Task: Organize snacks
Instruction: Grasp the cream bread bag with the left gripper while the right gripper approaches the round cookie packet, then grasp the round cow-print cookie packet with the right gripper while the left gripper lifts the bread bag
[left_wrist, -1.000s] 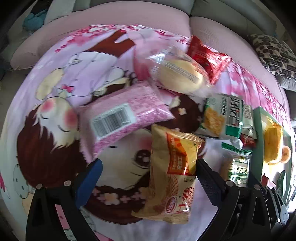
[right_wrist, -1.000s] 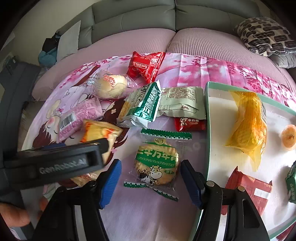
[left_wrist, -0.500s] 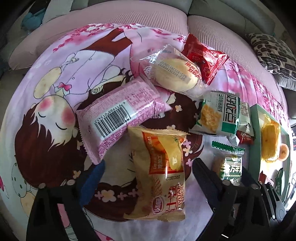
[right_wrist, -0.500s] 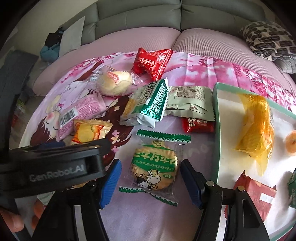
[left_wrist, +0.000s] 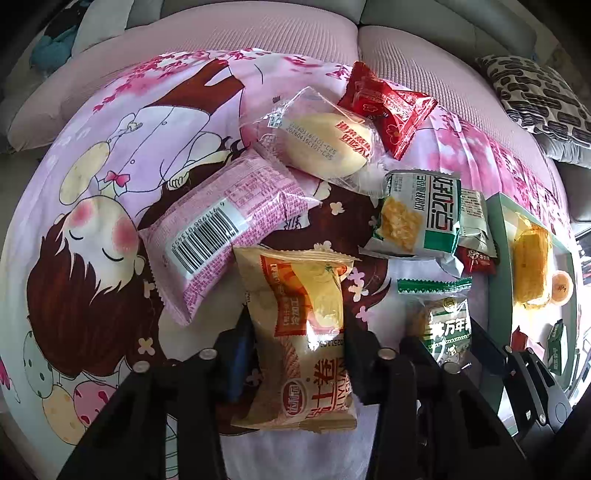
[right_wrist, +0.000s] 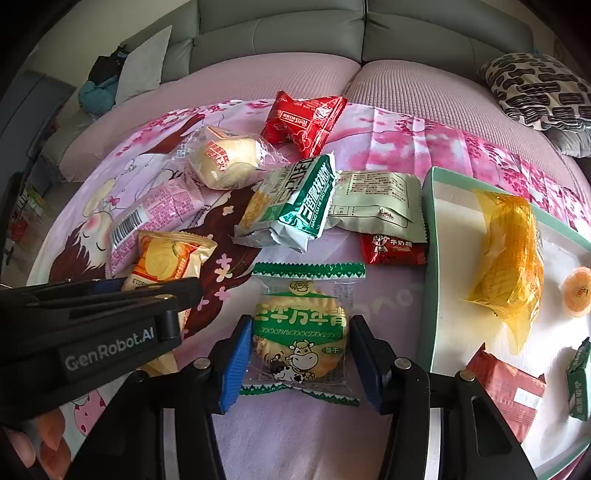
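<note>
Snacks lie on a pink cartoon blanket (left_wrist: 92, 221). My left gripper (left_wrist: 297, 332) points down, its jaws closing, and the pads press both sides of a yellow snack packet (left_wrist: 303, 295). The right wrist view shows its black body (right_wrist: 92, 325) over that same yellow packet (right_wrist: 166, 258). My right gripper (right_wrist: 301, 332) straddles a green-and-white round biscuit packet (right_wrist: 301, 325). Its jaws are closing, and the blue pads (right_wrist: 236, 354) stand at the wrapper's edges without visibly squeezing it. The left wrist view has this biscuit packet (left_wrist: 443, 321) at lower right.
A green-rimmed white tray (right_wrist: 428, 258) at right holds an orange-wrapped snack (right_wrist: 506, 258), a jelly cup (right_wrist: 578, 291) and a red-brown packet (right_wrist: 506, 391). On the blanket lie a pink packet (left_wrist: 221, 236), a wrapped bun (left_wrist: 321, 140), a red packet (left_wrist: 388, 107) and a green cracker packet (left_wrist: 421, 218).
The left jaws have gone from wide apart to tight against the yellow packet. The right jaws have narrowed around the biscuit packet. Neither hand has shifted much.
</note>
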